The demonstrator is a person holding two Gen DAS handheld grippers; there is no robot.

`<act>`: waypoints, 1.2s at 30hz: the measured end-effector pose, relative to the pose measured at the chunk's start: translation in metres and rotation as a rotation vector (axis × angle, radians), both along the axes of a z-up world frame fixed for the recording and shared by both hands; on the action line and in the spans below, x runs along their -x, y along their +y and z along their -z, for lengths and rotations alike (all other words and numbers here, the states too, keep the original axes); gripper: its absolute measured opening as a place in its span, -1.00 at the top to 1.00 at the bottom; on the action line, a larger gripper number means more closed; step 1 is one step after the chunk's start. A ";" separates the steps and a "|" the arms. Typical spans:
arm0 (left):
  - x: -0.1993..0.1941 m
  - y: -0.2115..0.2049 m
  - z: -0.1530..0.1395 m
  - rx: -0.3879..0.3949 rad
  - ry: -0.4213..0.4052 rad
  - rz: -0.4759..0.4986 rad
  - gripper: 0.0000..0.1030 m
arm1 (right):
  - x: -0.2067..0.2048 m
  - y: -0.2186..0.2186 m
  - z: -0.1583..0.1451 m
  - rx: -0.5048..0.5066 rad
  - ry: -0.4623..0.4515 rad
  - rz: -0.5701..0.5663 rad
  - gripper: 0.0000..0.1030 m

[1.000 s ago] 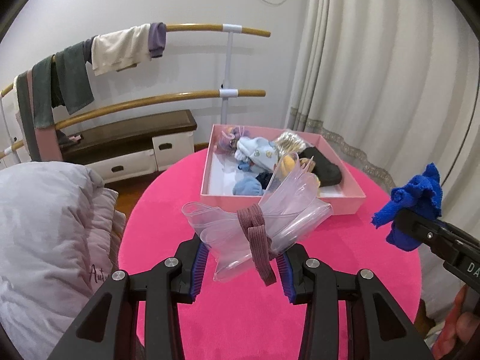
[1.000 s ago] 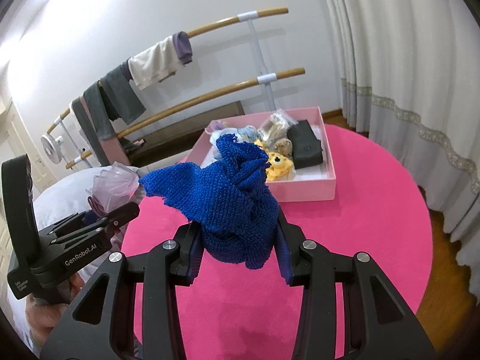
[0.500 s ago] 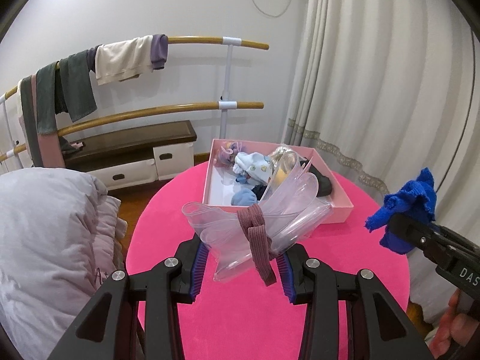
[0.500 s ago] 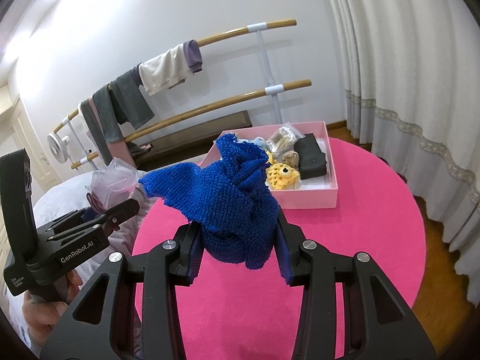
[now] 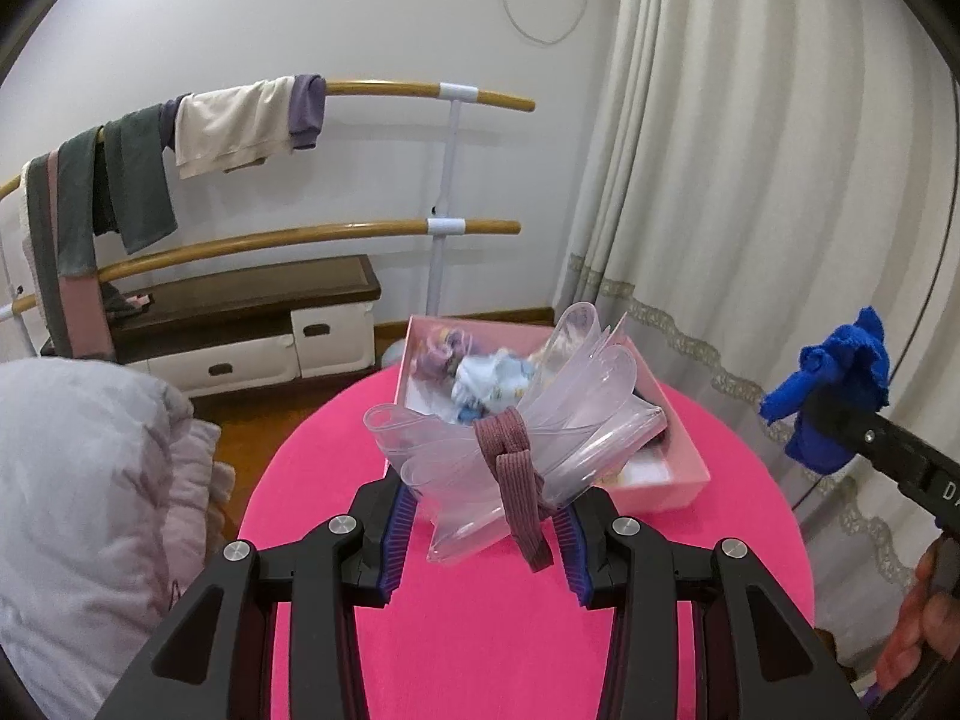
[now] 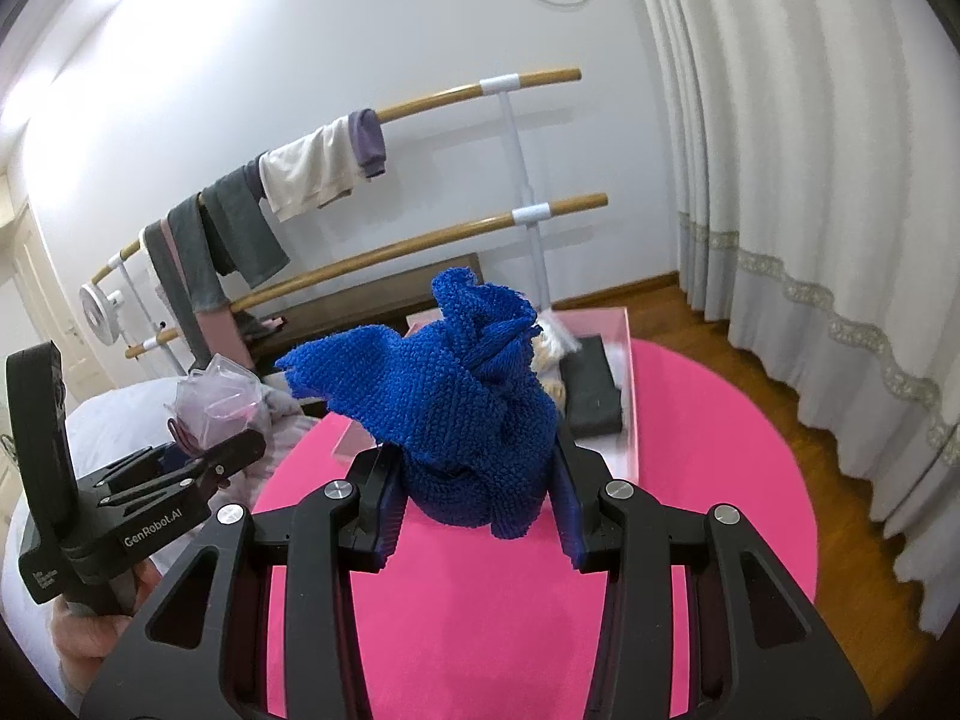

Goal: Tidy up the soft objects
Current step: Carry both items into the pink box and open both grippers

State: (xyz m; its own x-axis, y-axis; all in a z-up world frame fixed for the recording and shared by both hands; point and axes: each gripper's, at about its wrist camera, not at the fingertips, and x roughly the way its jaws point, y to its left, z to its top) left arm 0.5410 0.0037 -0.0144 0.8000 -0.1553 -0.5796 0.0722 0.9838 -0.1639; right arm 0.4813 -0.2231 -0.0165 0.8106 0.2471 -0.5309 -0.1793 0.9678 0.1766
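My left gripper (image 5: 486,516) is shut on a clear plastic bundle (image 5: 516,414) tied with a mauve band, held above the pink round table (image 5: 516,630). It also shows in the right wrist view (image 6: 216,402). My right gripper (image 6: 477,498) is shut on a blue knitted cloth (image 6: 462,396), held above the table; the cloth also shows at the right of the left wrist view (image 5: 834,384). A pink box (image 5: 684,468) with several soft items stands at the table's far side, partly hidden behind both held things.
A rack of wooden bars (image 5: 372,228) with hanging clothes (image 5: 240,120) stands by the wall, above a low cabinet (image 5: 252,324). White curtains (image 6: 810,180) hang at the right. A grey-white duvet (image 5: 78,510) lies left of the table.
Both grippers have risen and pulled back from the table with their loads still held; the box looks smaller and farther away.
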 end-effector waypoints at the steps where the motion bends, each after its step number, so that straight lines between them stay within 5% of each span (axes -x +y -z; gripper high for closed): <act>1: -0.008 0.000 0.000 0.002 -0.001 0.002 0.26 | -0.006 0.000 -0.001 0.000 0.000 -0.001 0.26; 13: -0.123 -0.011 0.008 0.022 0.019 0.027 0.25 | -0.078 0.001 0.008 0.007 0.057 -0.002 0.25; 32: -0.296 -0.037 0.070 0.100 0.187 0.091 0.21 | -0.152 -0.021 0.067 0.022 0.207 0.038 0.24; 36: -0.330 -0.040 0.086 0.088 0.239 0.097 -0.08 | -0.161 -0.025 0.081 0.025 0.242 0.050 0.20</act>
